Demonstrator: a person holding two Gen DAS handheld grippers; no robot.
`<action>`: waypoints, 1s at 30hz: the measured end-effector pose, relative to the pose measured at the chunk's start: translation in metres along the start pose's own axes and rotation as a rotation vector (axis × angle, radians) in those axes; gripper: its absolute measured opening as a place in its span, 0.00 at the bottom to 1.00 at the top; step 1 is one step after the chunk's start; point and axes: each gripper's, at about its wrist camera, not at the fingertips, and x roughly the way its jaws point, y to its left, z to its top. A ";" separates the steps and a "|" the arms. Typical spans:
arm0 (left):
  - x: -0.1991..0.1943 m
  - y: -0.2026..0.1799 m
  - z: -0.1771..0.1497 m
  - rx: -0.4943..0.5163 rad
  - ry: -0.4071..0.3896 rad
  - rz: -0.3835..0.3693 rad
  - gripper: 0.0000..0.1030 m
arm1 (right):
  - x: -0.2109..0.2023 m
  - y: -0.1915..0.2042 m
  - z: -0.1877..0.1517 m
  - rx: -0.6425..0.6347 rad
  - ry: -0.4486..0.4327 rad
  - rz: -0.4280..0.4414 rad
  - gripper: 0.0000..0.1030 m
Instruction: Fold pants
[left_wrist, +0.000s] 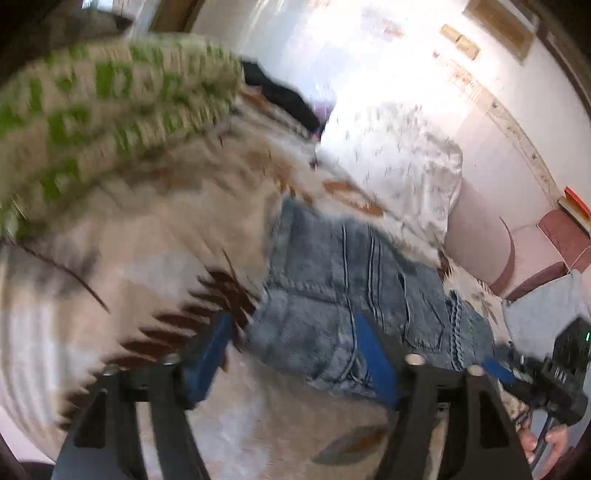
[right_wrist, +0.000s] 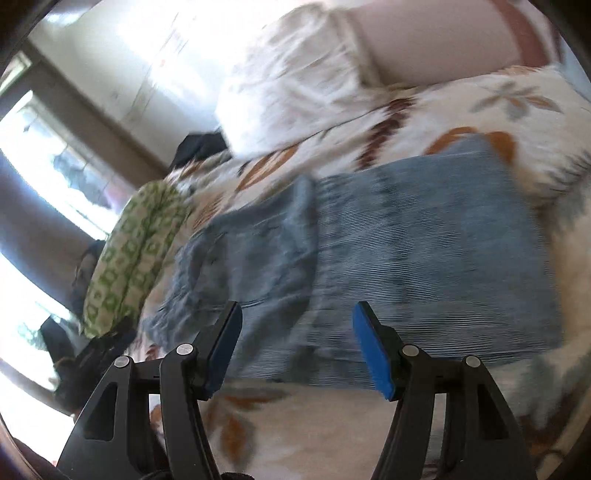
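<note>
Bed is wearing a cream bedspread (left_wrist: 207, 229) with brown and orange leaf print, also showing in the right wrist view (right_wrist: 461, 107). A green-and-cream patterned cushion (left_wrist: 110, 103) is lying on it, blurred; it's sitting at the left in the right wrist view (right_wrist: 133, 247). A white pillow (left_wrist: 399, 162) with small marks is resting against a pink padded headboard (left_wrist: 480, 240). Something dark (left_wrist: 280, 96) is lying at the far edge, too blurred to identify. A bright window (right_wrist: 48, 177) is glaring at the left. A red-edged book (left_wrist: 574, 205) is sitting beside the headboard.
</note>
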 end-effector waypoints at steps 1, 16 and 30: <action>0.007 0.000 -0.003 -0.014 0.026 -0.006 0.77 | 0.006 0.010 0.004 -0.010 0.009 -0.002 0.61; 0.037 -0.004 -0.012 -0.105 0.117 -0.124 0.32 | 0.212 0.168 0.069 -0.360 0.464 -0.137 0.68; 0.044 -0.007 -0.008 -0.108 0.117 -0.137 0.30 | 0.302 0.188 0.031 -0.655 0.642 -0.463 0.51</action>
